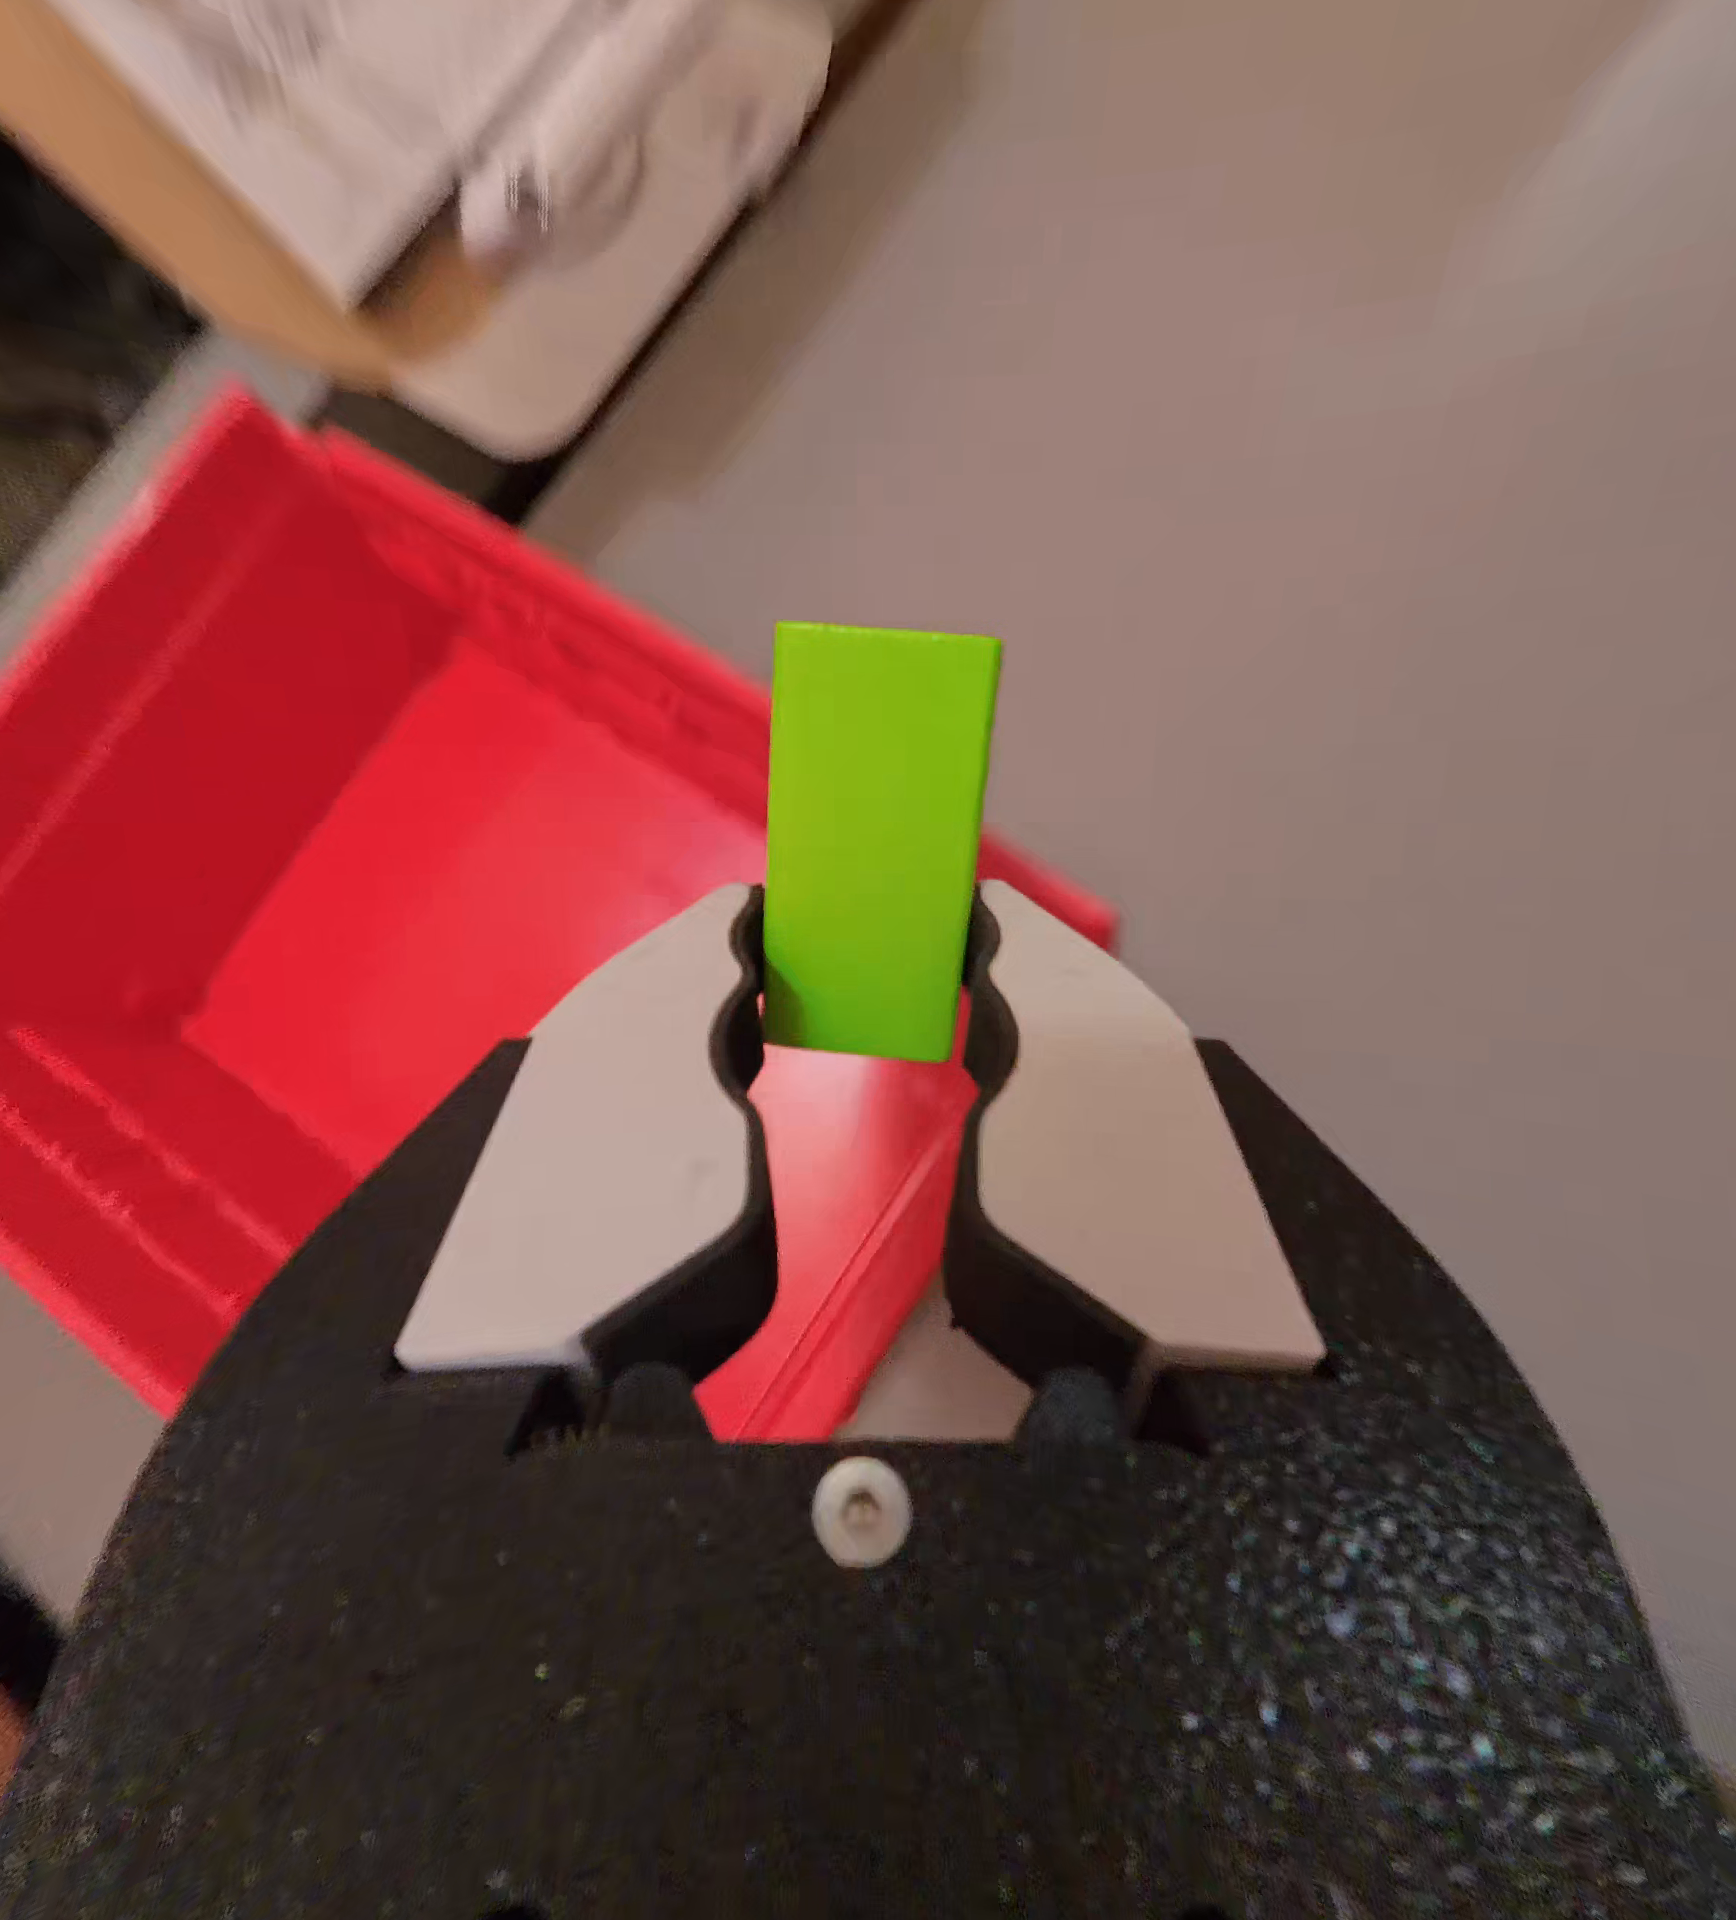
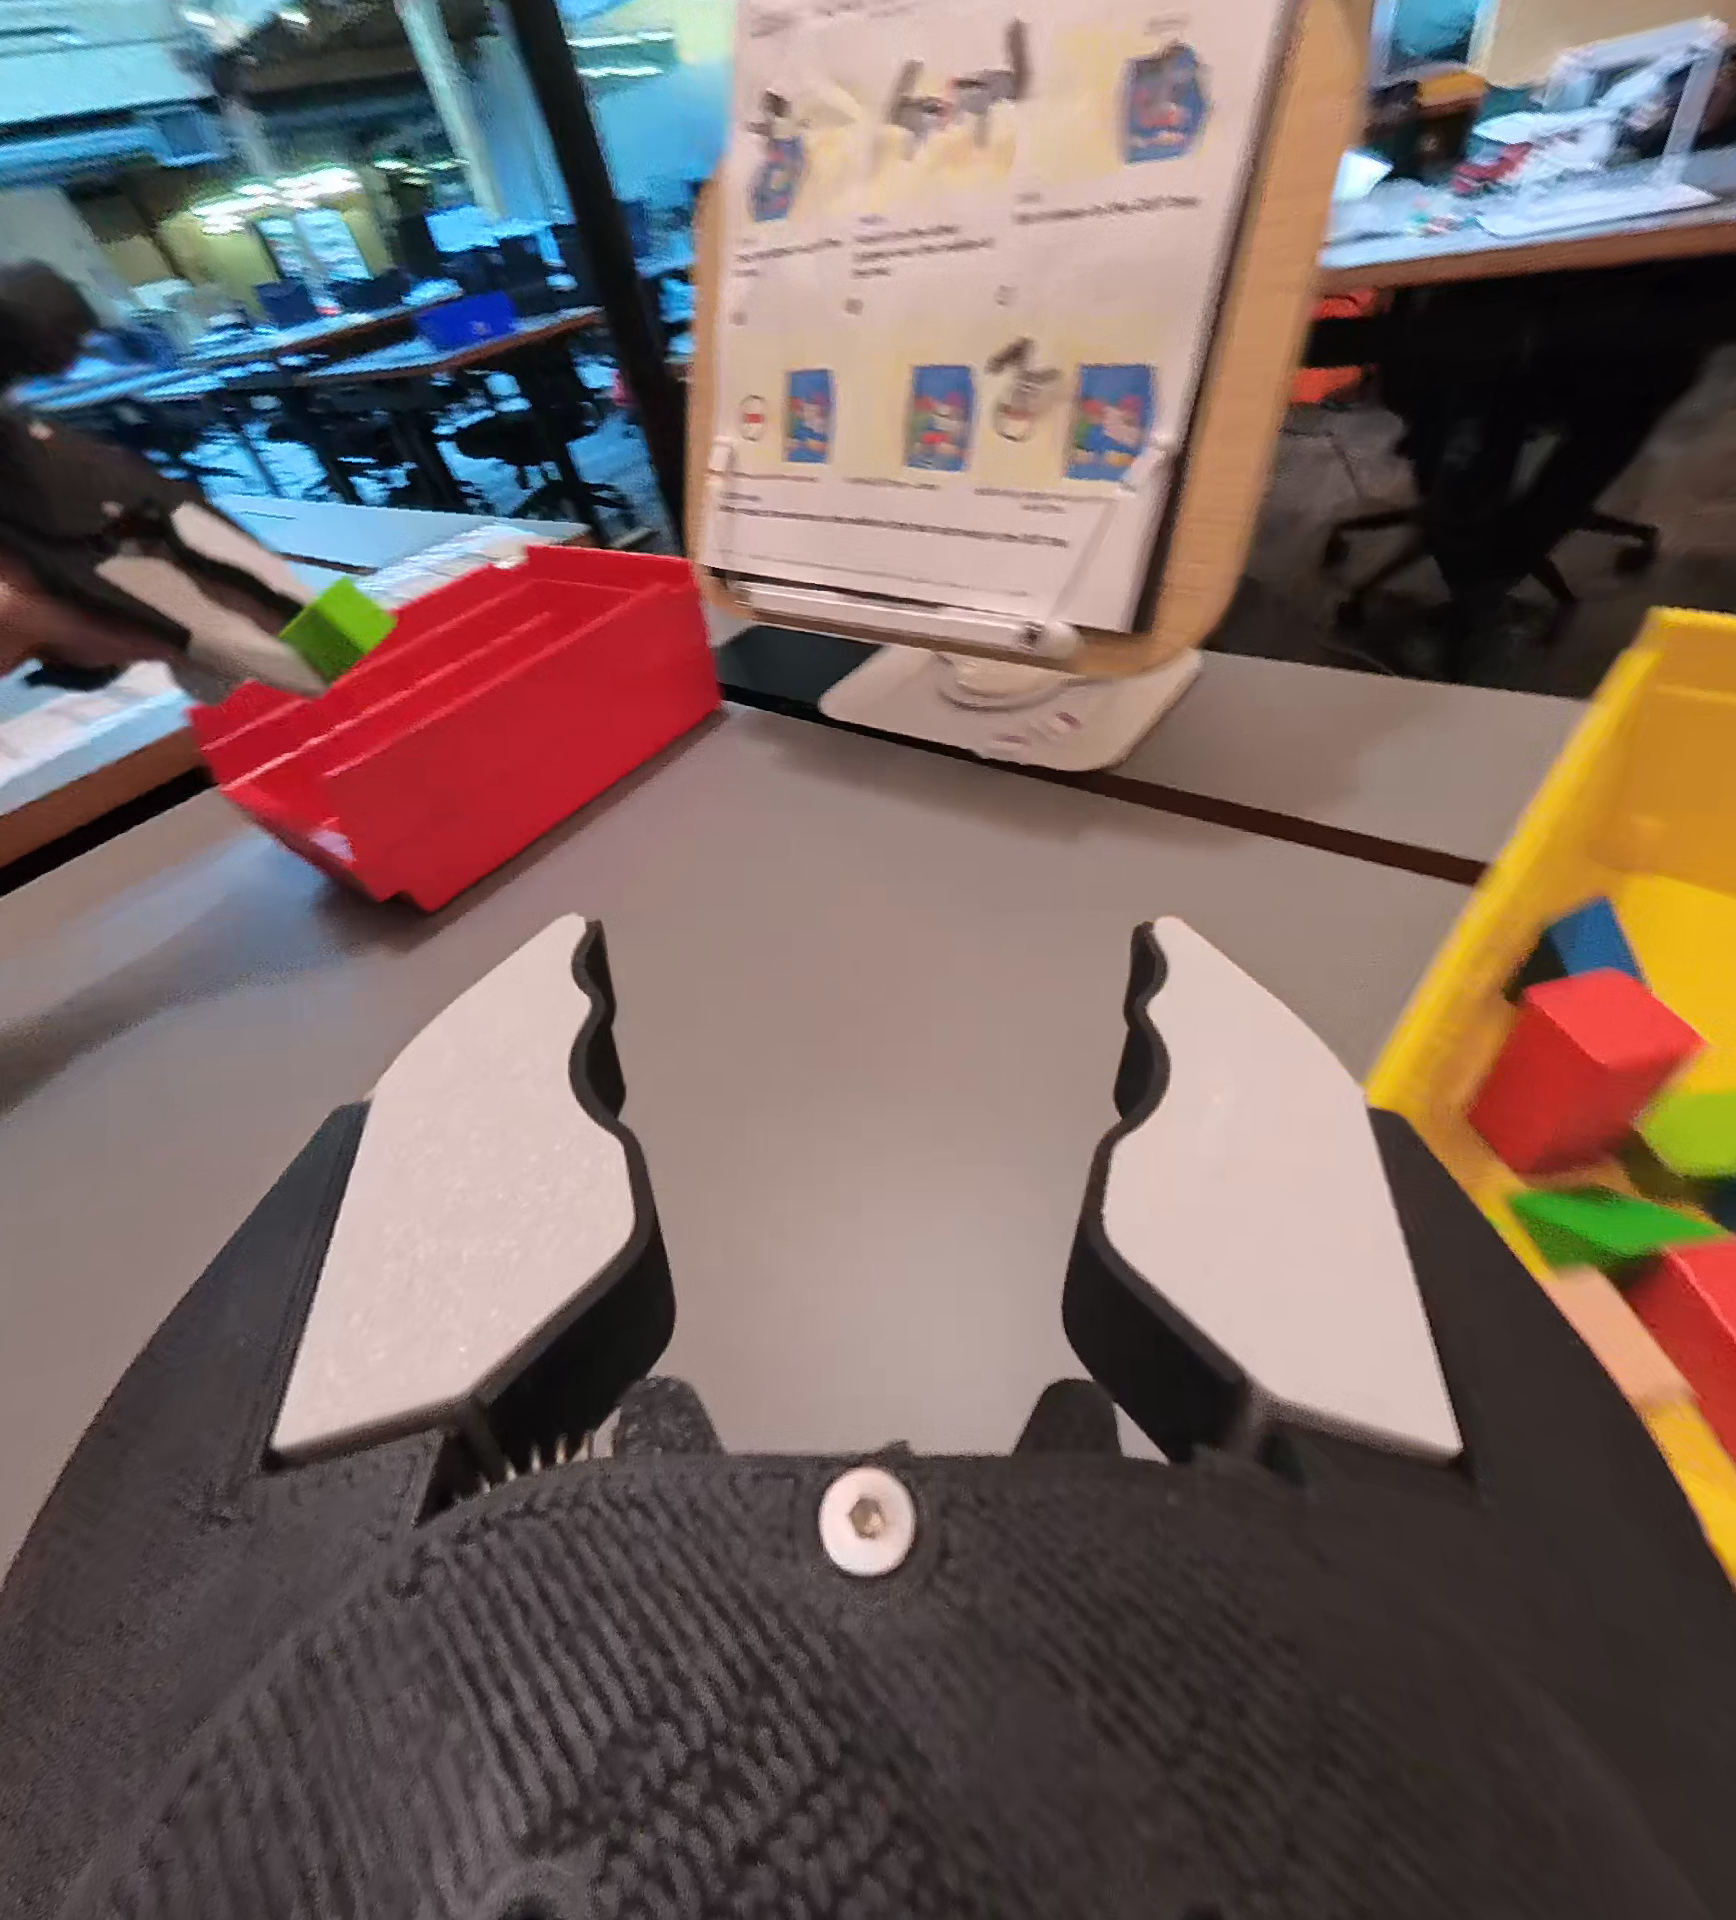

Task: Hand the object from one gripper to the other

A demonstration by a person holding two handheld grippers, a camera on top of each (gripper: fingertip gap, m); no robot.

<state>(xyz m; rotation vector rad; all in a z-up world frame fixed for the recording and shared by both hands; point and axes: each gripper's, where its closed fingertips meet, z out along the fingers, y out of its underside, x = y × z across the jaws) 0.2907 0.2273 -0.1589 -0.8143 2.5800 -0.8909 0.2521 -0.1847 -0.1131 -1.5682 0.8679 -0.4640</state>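
Note:
My left gripper [image 1: 866,971] is shut on a light green block [image 1: 879,842]; both pads press its sides and it sticks out forward, above the near right rim of a red bin [image 1: 220,883]. In the right wrist view the left gripper [image 2: 251,644] shows at the far left, over the red bin [image 2: 490,727], with the green block [image 2: 336,625] at its tip. My right gripper [image 2: 869,997] is wide open and empty, low over the grey table [image 2: 843,852].
A yellow bin [image 2: 1529,935] with several coloured blocks stands at the right. A white stand with an instruction sheet [image 2: 968,312] is at the back of the table. More desks and chairs lie beyond. My right fingertips sit around 40 centimeters from my left ones.

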